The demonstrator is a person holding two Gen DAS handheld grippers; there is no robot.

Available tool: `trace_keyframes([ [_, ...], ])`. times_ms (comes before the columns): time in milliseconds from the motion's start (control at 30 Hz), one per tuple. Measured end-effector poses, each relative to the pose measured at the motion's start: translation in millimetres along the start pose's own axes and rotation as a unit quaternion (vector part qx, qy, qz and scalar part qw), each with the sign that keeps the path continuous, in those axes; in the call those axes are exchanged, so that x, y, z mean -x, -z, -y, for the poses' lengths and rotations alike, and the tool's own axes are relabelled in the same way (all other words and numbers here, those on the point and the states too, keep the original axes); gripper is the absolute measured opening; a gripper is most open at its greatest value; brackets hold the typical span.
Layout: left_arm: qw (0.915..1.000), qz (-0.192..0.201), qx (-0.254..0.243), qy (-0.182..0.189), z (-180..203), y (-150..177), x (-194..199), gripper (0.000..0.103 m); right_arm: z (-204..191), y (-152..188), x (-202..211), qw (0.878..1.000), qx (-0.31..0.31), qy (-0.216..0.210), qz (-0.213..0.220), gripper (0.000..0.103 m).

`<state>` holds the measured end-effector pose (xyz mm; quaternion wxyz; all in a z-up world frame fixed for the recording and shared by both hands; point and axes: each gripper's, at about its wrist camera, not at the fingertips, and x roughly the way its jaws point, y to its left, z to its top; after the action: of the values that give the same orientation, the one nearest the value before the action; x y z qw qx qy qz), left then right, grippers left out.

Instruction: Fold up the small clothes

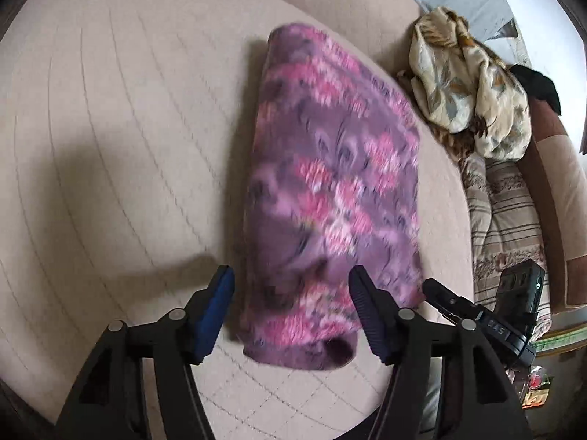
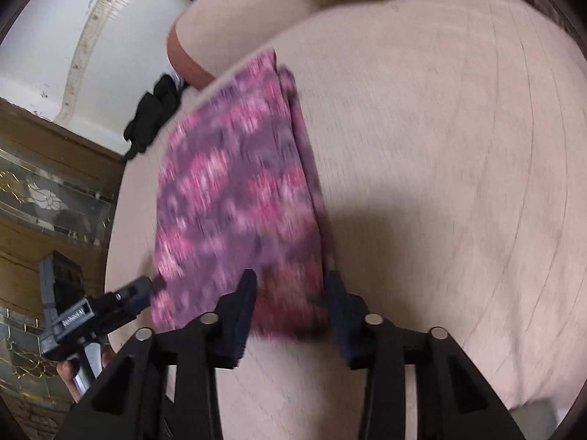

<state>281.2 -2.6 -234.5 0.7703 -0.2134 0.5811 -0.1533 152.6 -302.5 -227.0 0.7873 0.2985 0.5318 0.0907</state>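
A folded purple-and-pink patterned garment point(image 1: 330, 190) lies on the beige quilted surface point(image 1: 110, 128); it also shows in the right wrist view point(image 2: 234, 190). My left gripper point(image 1: 291, 293) is open, its jaws straddling the garment's near end just above it. My right gripper point(image 2: 291, 293) is open over the garment's near right corner. The right gripper's tip shows in the left wrist view point(image 1: 440, 293) at the garment's right edge; the left gripper shows in the right wrist view point(image 2: 110, 304) at its left edge. Both views are motion-blurred.
A crumpled cream floral cloth point(image 1: 473, 88) lies at the far right, with a black item point(image 1: 539, 84) behind it and a striped cushion point(image 1: 502, 212) below. In the right wrist view a black cloth point(image 2: 154, 117) lies at the left edge beside a wooden glass-panelled cabinet point(image 2: 47, 190).
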Motion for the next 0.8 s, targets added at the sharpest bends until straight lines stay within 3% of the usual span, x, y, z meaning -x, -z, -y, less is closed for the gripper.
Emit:
trace_keyframes([
  [67,0.9999,-0.005,0.012,-0.011,-7.6,8.3,-6.1,0.047,10.4,2.6,-8.3,1.0,-0.012,0.025,-0.006,0.042],
  [100,0.9998,0.008,0.01,-0.015,-7.5,9.8,-3.7,0.032,14.6,2.6,-11.0,1.0,-0.018,0.024,-0.008,0.041],
  [133,0.9999,0.008,0.004,-0.012,-7.7,11.2,-0.2,0.018,16.6,-2.0,-11.1,0.999,-0.021,0.023,-0.006,0.026],
  [167,0.9999,0.008,0.009,0.004,-6.9,11.0,7.1,0.012,17.2,-4.7,-10.1,0.999,-0.022,0.023,-0.007,0.01],
  [233,0.9987,0.032,0.02,0.035,-8.6,11.6,29.7,0.011,22.9,-8.6,5.3,0.999,-0.048,-0.008,-0.002,0.009],
  [300,0.9982,0.038,0.027,0.038,-12.6,12.7,34.4,0.011,16.9,-11.6,24.0,0.999,-0.035,0.007,0.017,0.008],
  [367,0.9998,0.016,0.012,-0.008,-10.8,13.8,17.9,0.014,19.5,-13.6,18.5,0.999,-0.034,0.015,0.007,0.008],
  [400,0.9995,0.004,0.008,-0.031,-11.3,15.9,10.7,0.023,23.8,-13.3,6.9,0.999,-0.033,0.017,-0.013,0.009],
  [467,0.9994,0.007,0.018,-0.028,-10.7,19.1,13.6,0.035,22.4,-15.1,-3.6,0.999,-0.028,0.019,-0.024,0.012],
  [500,0.9996,0.01,0.019,-0.018,-11.1,19.2,17.5,0.041,22.9,-15.8,-1.3,0.999,-0.031,0.013,-0.02,0.022],
  [533,0.9996,0.017,0.021,-0.007,-13.3,19.5,24.2,0.044,24.0,-14.4,6.8,0.999,-0.04,-0.007,-0.013,0.049],
  [600,0.9991,0.03,0.024,-0.016,-18.7,16.4,31.8,0.047,28.2,-12.4,19.8,0.999,-0.05,-0.019,0.012,0.074],
  [667,0.999,0.03,0.032,-0.012,-24.9,10.8,30.9,0.047,32.1,-16.5,19.0,0.998,-0.059,-0.022,0.006,0.074],
  [800,0.9983,0.015,0.057,0.005,-31.0,3.0,14.7,0.047,41.9,-26.9,-3.4,0.995,-0.088,-0.041,-0.019,0.062],
])
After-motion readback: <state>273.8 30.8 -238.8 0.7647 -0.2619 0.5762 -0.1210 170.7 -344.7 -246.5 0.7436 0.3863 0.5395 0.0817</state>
